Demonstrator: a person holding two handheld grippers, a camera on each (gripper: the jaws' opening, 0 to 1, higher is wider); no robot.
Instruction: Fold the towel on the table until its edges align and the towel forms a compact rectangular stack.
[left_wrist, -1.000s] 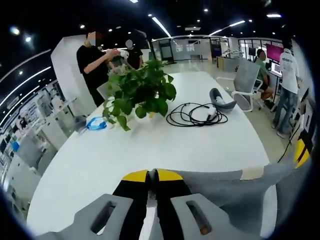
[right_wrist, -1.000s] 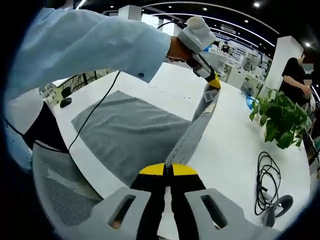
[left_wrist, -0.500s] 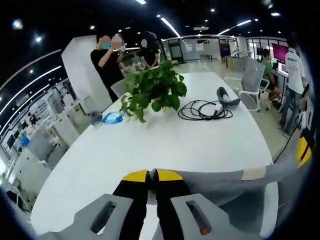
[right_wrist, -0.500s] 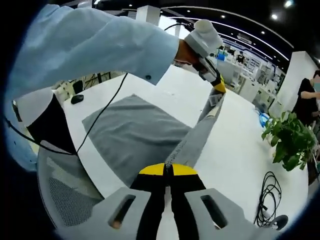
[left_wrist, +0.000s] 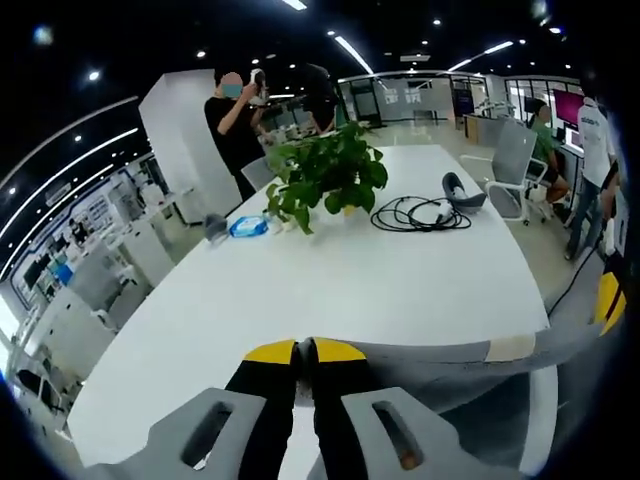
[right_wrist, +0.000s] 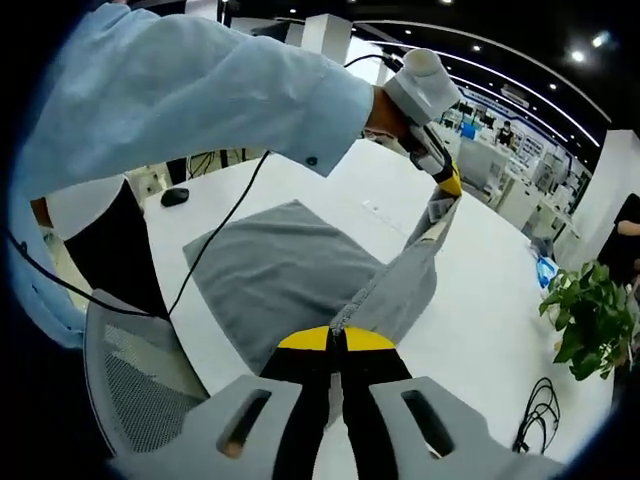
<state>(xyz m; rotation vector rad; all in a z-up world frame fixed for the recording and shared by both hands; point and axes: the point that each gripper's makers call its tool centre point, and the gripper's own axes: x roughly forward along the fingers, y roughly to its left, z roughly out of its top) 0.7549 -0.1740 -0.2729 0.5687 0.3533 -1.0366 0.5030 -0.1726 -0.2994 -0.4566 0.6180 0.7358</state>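
Right gripper view showed our right tongs (right_wrist: 335, 335) pressed together on one corner of the grey towel (right_wrist: 285, 275), and our left tongs (right_wrist: 447, 182) pinching the far corner of the same raised edge, under a pale blue sleeve (right_wrist: 190, 90). Between the two corners the lifted edge ran taut and straight, well above the white desk (right_wrist: 480, 300). The rest of the towel lay flat near the desk's near edge, beside a mesh chair (right_wrist: 140, 385).

Left gripper view showed our left tongs (left_wrist: 304, 349) closed on grey cloth, the towel's hem (left_wrist: 440, 352) stretching away toward the right.

We judged the step in hand to be carrying this raised edge over to the opposite edge. To do it well, we needed both tongs level and equally far apart, so the hem stayed tight and the corners landed on corners. We also wanted to lower the edge slowly, letting the fold crease form straight rather than slanted.

Room for moving looked generous. The desk's middle was bare, and the plant (left_wrist: 330, 175), the coiled cable (left_wrist: 420, 213) and the blue packet (left_wrist: 247, 226) sat well apart toward the far end. The near edge was the tighter side, since the flat part of the towel lay close to it, so we judged a pull toward ourselves risky.
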